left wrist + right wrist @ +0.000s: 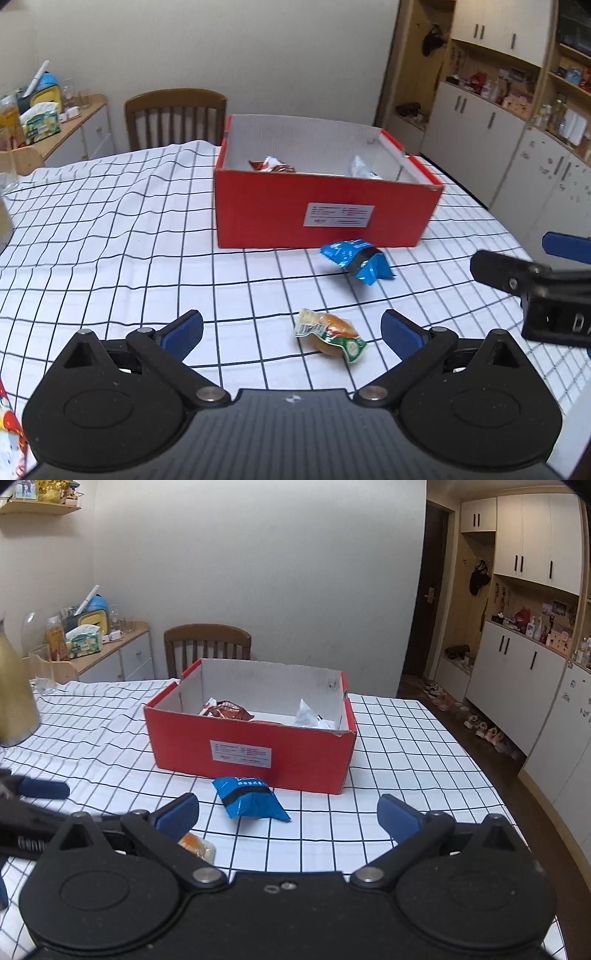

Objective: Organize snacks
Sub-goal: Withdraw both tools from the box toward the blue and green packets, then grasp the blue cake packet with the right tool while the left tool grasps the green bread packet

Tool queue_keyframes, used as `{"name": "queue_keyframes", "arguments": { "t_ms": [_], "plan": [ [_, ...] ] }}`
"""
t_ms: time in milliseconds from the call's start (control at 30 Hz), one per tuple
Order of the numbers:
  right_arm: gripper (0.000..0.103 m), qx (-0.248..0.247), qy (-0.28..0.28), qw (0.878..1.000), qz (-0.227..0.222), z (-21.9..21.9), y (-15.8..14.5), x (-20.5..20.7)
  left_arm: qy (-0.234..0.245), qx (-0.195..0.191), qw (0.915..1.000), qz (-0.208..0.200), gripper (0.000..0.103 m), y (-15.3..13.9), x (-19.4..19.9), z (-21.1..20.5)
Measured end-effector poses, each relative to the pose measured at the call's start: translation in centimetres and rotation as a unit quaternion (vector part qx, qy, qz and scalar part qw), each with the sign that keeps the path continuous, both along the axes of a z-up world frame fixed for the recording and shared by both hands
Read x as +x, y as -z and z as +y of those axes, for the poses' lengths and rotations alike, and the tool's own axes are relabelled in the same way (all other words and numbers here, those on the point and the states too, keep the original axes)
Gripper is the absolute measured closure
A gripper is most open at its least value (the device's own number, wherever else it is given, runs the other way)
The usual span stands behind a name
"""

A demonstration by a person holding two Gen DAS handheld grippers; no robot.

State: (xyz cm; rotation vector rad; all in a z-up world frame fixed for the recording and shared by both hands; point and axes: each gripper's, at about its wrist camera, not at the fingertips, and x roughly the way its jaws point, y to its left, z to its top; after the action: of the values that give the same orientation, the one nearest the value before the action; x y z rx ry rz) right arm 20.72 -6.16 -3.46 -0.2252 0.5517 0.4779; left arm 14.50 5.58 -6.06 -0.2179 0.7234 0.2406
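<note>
Your left tool [291, 332] is spread wide and grips nothing; it hangs low above the table [110, 236] with its checked cloth. Between its blue pads [183, 330], nearer the right one, lies a small snack pack with green and orange print [330, 334], flat on the cloth and touching neither pad. Ahead of that tool and a little to its right rests a blue snack packet [354, 260], just in front of the red box [321, 214] and not quite against its labelled near wall. The box stands open-topped farther ahead, and inside it you can see a reddish-brown wrapper [273, 166] toward the left and a clear, pale packet [364, 168] toward the right. Your right tool [288, 818] is likewise released, its fingers parted with nothing between them. From its own camera the blue packet [251, 799] lies just ahead, slightly left of centre, with the red box [251, 749] directly behind it. The small orange pack [197, 845] peeks out beside and below the right tool's left finger, partly hidden by it. Your left tool shows at the left edge of that view, and your right tool [532, 266] enters the left camera's view from the right edge.
</note>
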Motion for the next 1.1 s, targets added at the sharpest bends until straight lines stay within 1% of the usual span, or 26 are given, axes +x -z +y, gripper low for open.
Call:
{"name": "queue_keyframes", "arguments": {
  "t_ms": [133,233,400,600,867,933,1000,1033,1100],
  "plan": [
    [0.001,-0.001,-0.004,1.000,0.015,1.1,0.5,1.2,0.001,-0.008,0.9999,0.007,0.000,1.4,0.6,-0.3],
    [0.001,-0.003,-0.004,1.000,0.026,2.1,0.9,2.3,-0.002,-0.022,0.9997,0.008,0.000,2.2,1.2,-0.2],
    [0.001,0.003,-0.007,0.999,0.051,3.6,2.0,4.4,0.009,-0.042,0.9989,0.022,0.000,3.5,2.4,-0.4],
    [0.001,-0.014,-0.024,0.996,0.080,5.4,3.7,6.7,0.017,-0.053,0.9978,0.036,0.000,5.1,3.9,-0.5],
    [0.002,-0.047,-0.034,0.993,0.099,8.1,6.1,9.8,0.030,-0.065,0.9968,0.037,0.000,6.1,4.9,-0.7],
    [0.003,-0.050,-0.042,0.992,0.111,8.6,6.8,10.4,0.025,-0.059,0.9972,0.037,0.001,6.3,5.1,-0.8],
    [0.004,-0.056,-0.047,0.990,0.118,9.0,7.3,10.9,0.028,-0.062,0.9969,0.038,0.001,6.5,5.3,-0.5],
    [0.006,-0.056,-0.056,0.989,0.129,9.2,7.5,11.2,0.028,-0.063,0.9968,0.040,0.001,6.6,5.4,-0.3],
    [0.007,-0.053,-0.063,0.985,0.150,9.3,7.9,11.8,0.031,-0.069,0.9963,0.040,0.001,6.9,5.5,-0.2]
  ]
}}
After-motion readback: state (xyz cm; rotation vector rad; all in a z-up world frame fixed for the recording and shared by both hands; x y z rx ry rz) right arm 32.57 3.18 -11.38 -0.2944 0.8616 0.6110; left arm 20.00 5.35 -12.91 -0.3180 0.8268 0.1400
